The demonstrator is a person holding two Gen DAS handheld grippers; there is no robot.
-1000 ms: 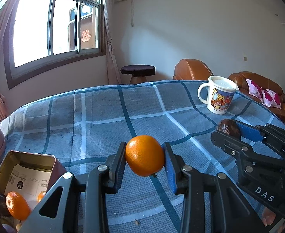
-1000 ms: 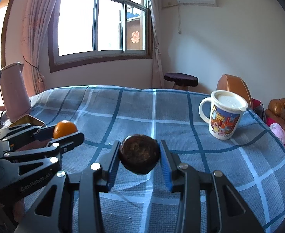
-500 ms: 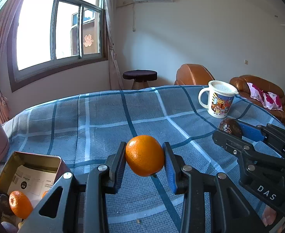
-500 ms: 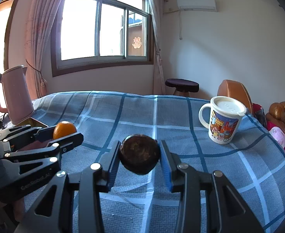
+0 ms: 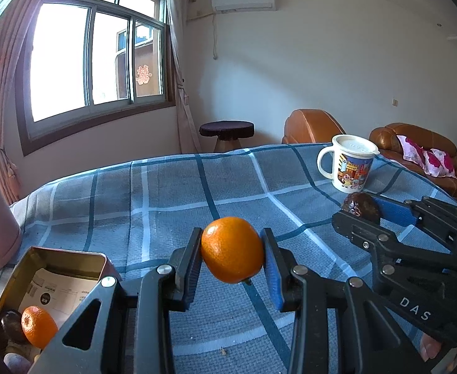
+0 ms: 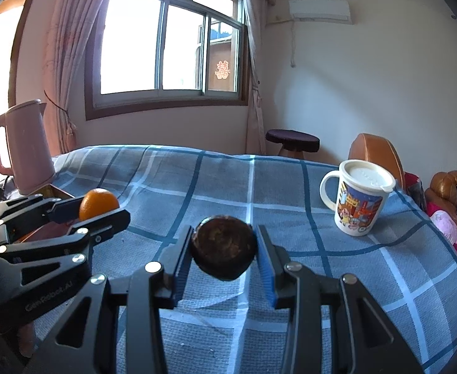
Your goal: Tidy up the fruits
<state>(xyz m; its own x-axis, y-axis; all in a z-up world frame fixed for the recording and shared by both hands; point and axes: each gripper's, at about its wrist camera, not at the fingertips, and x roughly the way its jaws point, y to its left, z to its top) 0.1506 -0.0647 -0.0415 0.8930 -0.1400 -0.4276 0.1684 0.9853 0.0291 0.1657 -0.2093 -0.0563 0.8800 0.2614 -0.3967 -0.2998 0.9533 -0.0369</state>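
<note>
Orange [image 5: 232, 249] pinched in left gripper [image 5: 232, 260] above plaid cloth [image 5: 178, 193]; right gripper [image 6: 225, 251] pinching dark fruit [image 6: 223, 251]; tin [image 5: 57, 268] at left edge, mug [image 5: 348, 166] far right.

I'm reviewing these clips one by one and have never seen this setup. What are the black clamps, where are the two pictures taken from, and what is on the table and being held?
There is no robot here: a person holds a two-finger gripper in each hand, and each carries a fisheye camera looking along its fingers. The left wrist view shows the left gripper shut on an orange, with the other gripper at its right edge. The right wrist view shows the right gripper shut on a dark brown round fruit. On the blue plaid tablecloth stand a lidded cartoon mug, a pink kettle and an open tin box holding another orange.
</note>
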